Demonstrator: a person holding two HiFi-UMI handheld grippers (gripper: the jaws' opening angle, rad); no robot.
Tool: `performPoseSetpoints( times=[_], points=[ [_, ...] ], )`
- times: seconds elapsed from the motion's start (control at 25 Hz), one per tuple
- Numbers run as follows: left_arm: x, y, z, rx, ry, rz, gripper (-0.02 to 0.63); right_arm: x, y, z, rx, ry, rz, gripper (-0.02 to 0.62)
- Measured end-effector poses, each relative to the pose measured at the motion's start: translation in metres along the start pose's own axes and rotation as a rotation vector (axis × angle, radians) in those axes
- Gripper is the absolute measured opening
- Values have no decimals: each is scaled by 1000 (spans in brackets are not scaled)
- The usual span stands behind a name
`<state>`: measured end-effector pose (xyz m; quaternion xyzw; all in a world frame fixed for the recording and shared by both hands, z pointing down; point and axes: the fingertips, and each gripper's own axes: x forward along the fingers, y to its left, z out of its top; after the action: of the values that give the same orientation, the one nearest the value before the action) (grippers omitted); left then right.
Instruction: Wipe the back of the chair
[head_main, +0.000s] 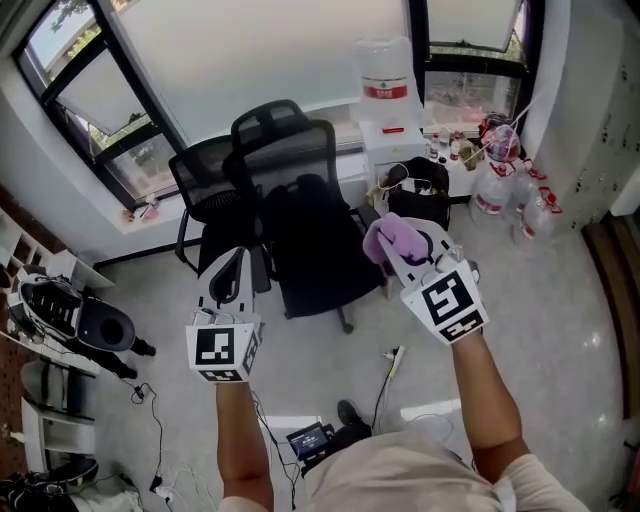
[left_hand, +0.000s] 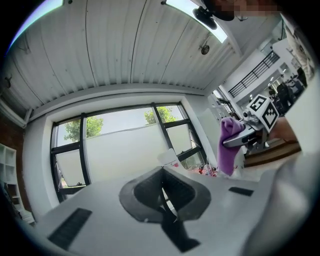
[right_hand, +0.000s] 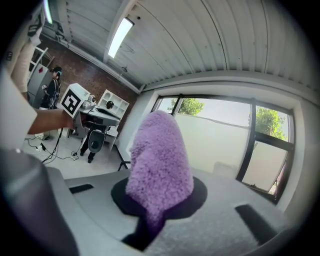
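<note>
Two black mesh office chairs stand by the window; the nearer chair (head_main: 312, 235) shows its back (head_main: 290, 150) towards the glass, and the other chair (head_main: 205, 185) sits behind it to the left. My right gripper (head_main: 402, 250) is shut on a fluffy purple cloth (head_main: 392, 238), held above the nearer chair's right side; the cloth (right_hand: 160, 160) sticks up from the closed jaws. My left gripper (head_main: 236, 264) hovers over the chair's left side, shut with nothing in it (left_hand: 162, 200). From the left gripper view the cloth (left_hand: 228, 147) hangs at the right.
A white water dispenser (head_main: 385, 90) stands against the window wall, with a black bag (head_main: 420, 200) and empty water jugs (head_main: 500, 185) beside it. Cables (head_main: 390, 362) trail across the floor near my feet. A shelf unit with a black device (head_main: 85, 322) lines the left.
</note>
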<state>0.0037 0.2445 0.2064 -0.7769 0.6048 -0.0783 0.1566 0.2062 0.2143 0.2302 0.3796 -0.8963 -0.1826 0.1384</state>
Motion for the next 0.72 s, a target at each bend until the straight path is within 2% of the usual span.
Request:
performPoseSetpoints(
  times=[0.36, 0.72],
  points=[
    [50, 78, -31, -18, -13, -62, 6, 85, 3, 11, 11, 47, -51, 20],
    [64, 127, -51, -39, -19, -74, 6, 141, 13, 26, -1, 61, -53, 20]
  ],
)
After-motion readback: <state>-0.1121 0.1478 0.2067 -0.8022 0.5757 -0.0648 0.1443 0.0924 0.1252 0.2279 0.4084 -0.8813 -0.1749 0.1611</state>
